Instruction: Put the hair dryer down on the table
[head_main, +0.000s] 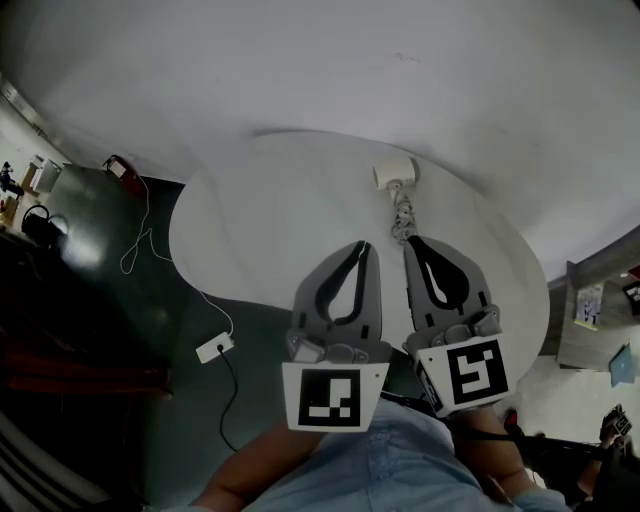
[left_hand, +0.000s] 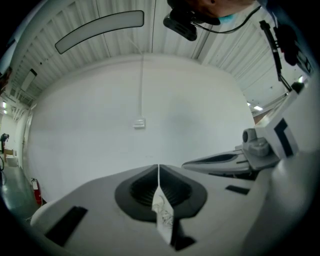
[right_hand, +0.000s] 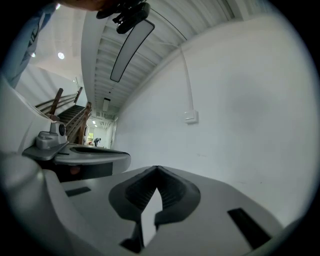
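The white hair dryer (head_main: 394, 175) lies on the round white table (head_main: 260, 230), at its far side. Its cord (head_main: 403, 220) trails toward me in a bunched line. Both grippers hover side by side over the table's near edge, pointing away from me. The left gripper (head_main: 362, 246) is shut with its tips together and nothing held; in its own view the left gripper (left_hand: 158, 168) faces a white wall. The right gripper (head_main: 410, 241) is shut too and empty, its tip just short of the cord's near end. The right gripper (right_hand: 158, 168) in its own view shows only wall.
A white power strip (head_main: 215, 347) with its cable lies on the dark floor at the left. A red object (head_main: 118, 166) sits by the wall at the far left. A grey shelf unit (head_main: 590, 305) stands to the right of the table.
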